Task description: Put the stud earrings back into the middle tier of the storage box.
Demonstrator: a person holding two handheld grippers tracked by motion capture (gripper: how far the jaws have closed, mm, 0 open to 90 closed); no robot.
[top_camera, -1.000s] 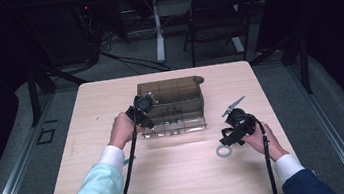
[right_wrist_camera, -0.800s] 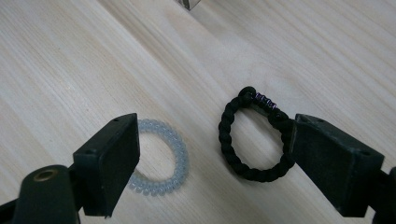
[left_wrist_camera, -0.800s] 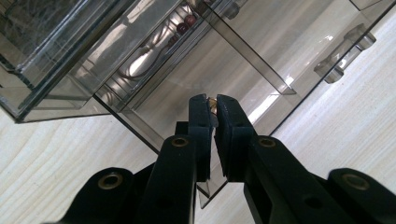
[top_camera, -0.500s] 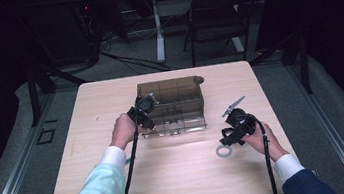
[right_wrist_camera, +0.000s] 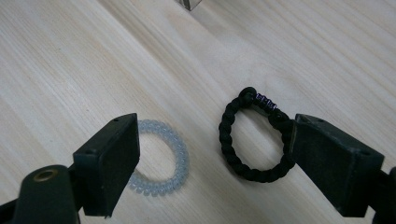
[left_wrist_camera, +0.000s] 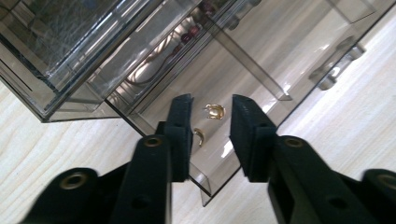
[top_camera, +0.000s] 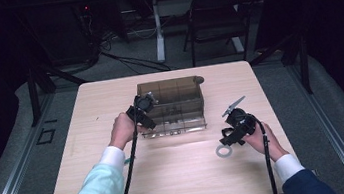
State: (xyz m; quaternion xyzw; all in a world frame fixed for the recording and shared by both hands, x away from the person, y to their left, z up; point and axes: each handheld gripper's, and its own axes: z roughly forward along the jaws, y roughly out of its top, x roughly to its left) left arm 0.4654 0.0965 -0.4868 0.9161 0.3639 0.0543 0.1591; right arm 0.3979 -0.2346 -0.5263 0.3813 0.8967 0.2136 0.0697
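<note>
A smoky clear drawer box (top_camera: 174, 89) stands mid-table. My left gripper (top_camera: 144, 106) is at its front left corner, held by a hand in a light sleeve. In the left gripper view my left gripper (left_wrist_camera: 210, 116) is open by a narrow gap above a pulled-out drawer (left_wrist_camera: 261, 60) holding two gold earrings (left_wrist_camera: 215, 111). My right gripper (right_wrist_camera: 215, 158) is wide open just over the table. A black braided bracelet (right_wrist_camera: 252, 135) lies between its jaws, against the right one. A clear coil hair tie (right_wrist_camera: 163, 158) lies partly behind the left jaw.
Dark beads (left_wrist_camera: 192, 31) lie in another drawer of the box. From above, the coil hair tie (top_camera: 224, 150) lies just in front of my right gripper (top_camera: 232, 130). Bare wooden table (top_camera: 180, 176) spreads in front; a chair (top_camera: 219, 15) stands beyond the far edge.
</note>
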